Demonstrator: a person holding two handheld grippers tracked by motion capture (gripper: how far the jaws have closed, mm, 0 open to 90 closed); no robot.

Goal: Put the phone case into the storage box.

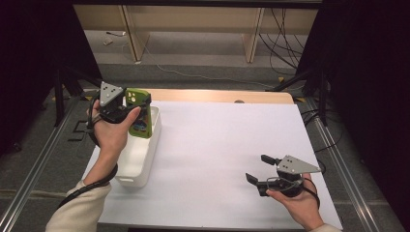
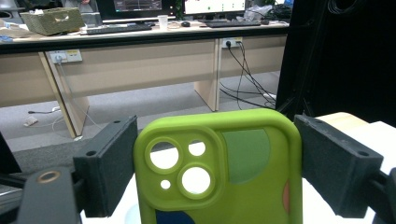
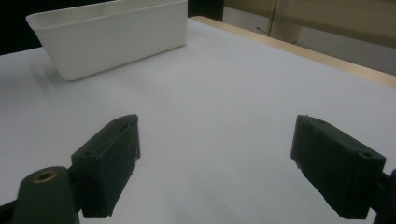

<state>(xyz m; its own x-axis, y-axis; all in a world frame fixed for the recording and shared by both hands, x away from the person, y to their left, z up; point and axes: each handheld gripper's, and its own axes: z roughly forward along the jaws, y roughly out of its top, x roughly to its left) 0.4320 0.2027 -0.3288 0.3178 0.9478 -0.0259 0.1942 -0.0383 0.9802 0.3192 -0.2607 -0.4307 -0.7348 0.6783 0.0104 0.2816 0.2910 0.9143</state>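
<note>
Green rubbery phone case (image 2: 219,172), one of it, stands upright between the two black jaws of the left claw (image 2: 217,172), which press on its two side edges and grasp it. In the high view the case (image 1: 139,113) is held in the air just above the far end of the one white tub (image 1: 145,150), at the left edge of the white worktop (image 1: 217,154). The left hand (image 1: 113,133) is raised, forearm coming up from the near edge, claw pointing away. One other claw, the right claw (image 1: 258,169), rests low near the worktop's right front corner in the right hand (image 1: 297,200), jaws spread wide with nothing between them, pointing left toward the tub (image 3: 112,35).
</note>
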